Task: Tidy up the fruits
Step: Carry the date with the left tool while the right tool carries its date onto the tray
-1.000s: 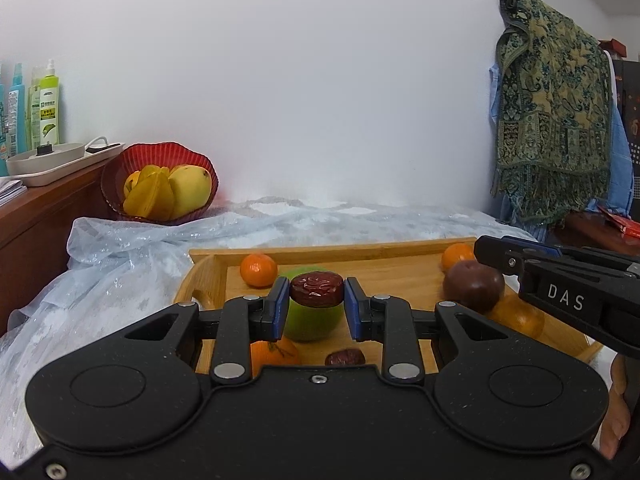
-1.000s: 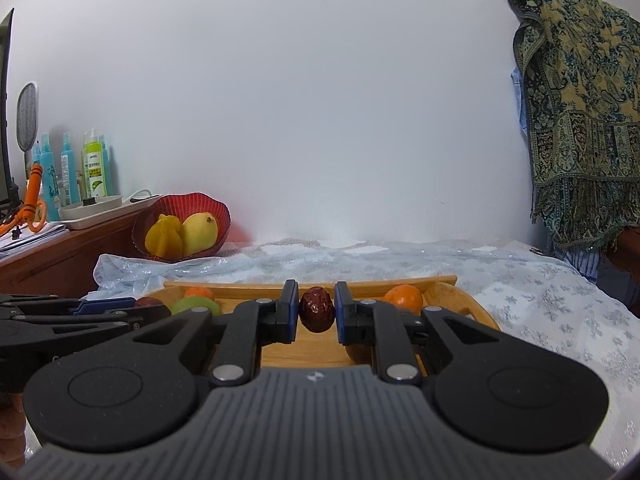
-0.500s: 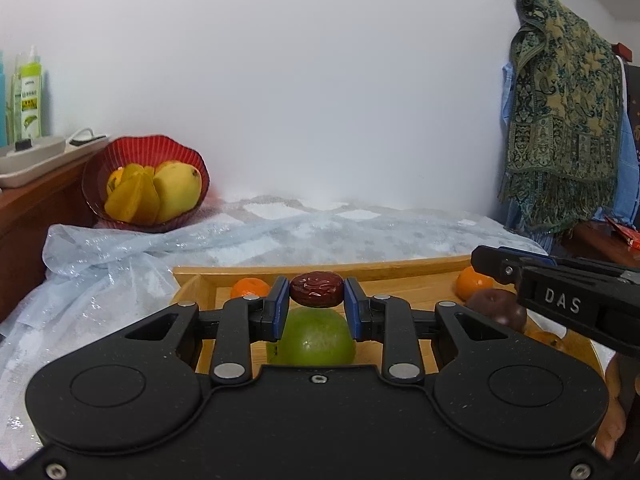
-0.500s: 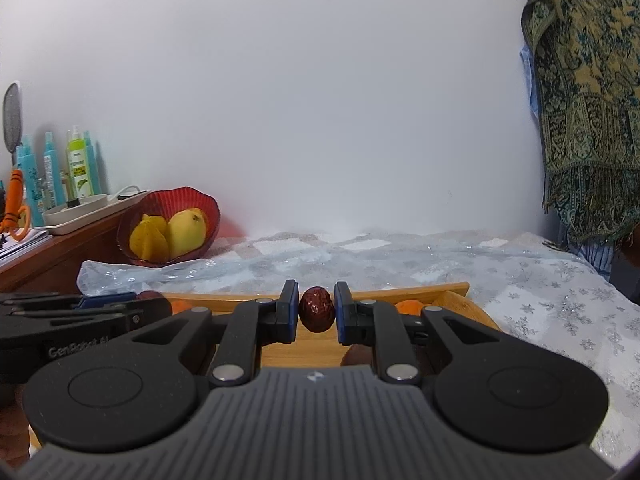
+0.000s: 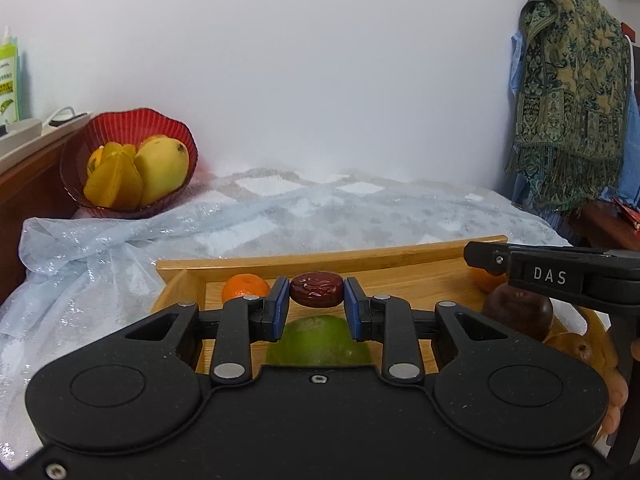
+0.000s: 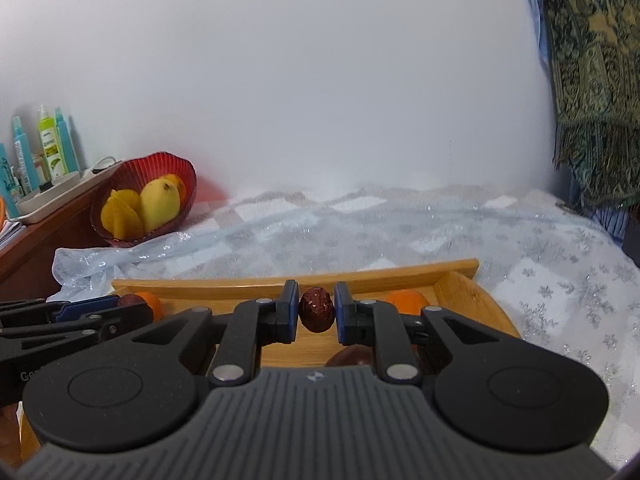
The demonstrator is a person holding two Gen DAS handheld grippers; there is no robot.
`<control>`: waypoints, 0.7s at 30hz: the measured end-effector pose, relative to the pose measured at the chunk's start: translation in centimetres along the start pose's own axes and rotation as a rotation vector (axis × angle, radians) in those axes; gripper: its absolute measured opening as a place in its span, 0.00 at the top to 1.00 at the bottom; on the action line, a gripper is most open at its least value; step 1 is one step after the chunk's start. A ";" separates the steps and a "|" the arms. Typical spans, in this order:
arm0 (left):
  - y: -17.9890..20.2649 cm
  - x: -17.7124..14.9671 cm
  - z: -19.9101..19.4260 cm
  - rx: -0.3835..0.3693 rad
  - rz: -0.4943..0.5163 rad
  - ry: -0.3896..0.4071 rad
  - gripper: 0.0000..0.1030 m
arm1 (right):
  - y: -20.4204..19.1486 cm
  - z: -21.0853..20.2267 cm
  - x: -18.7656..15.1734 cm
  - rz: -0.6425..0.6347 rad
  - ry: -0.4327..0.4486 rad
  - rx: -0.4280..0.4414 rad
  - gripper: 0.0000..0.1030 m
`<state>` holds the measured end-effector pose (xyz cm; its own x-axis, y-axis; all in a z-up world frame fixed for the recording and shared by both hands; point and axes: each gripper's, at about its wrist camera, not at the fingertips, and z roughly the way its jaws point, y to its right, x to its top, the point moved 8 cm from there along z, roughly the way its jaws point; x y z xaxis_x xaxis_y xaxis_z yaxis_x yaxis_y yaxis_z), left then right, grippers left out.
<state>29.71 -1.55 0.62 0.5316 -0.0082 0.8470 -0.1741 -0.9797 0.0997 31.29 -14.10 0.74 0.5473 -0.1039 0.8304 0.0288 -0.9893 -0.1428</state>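
Note:
My left gripper (image 5: 316,307) is shut on a wrinkled red date (image 5: 316,289), held sideways above the wooden tray (image 5: 332,260). My right gripper (image 6: 317,312) is shut on a second red date (image 6: 317,309), held upright over the same tray (image 6: 296,280). In the tray lie a green fruit (image 5: 320,340), a tangerine (image 5: 245,287), a dark purple fruit (image 5: 520,312) and more orange fruit (image 6: 406,302). A red bowl (image 5: 128,128) with a mango and starfruit stands at the back left, also in the right wrist view (image 6: 160,168).
The tray rests on a bed with a shiny pale cover (image 6: 400,232). A wooden side table (image 5: 24,176) with bottles (image 6: 52,148) stands left. A patterned shawl (image 5: 572,80) hangs at the right. The right gripper's body (image 5: 560,276) reaches in beside the left one.
Both grippers have risen and moved forward with their dates held fast. The tray's fruit has sunk lower in both views and the red bowl looks nearer.

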 end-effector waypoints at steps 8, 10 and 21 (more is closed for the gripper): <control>-0.1 0.3 2.0 -0.013 -0.028 -0.063 0.74 | -0.2 2.1 0.2 -0.019 -0.082 0.011 0.78; -0.3 0.2 2.3 -0.010 -0.036 -0.072 0.74 | -0.3 2.5 0.2 -0.030 -0.103 0.011 0.78; -0.4 0.1 3.2 -0.024 -0.051 -0.104 0.74 | -0.9 3.5 -0.2 -0.078 -0.156 0.019 0.78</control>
<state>32.44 -1.80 -0.98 0.6231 0.0196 0.7819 -0.1638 -0.9742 0.1550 34.08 -12.82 -1.21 0.6659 -0.0083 0.7460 0.0913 -0.9915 -0.0926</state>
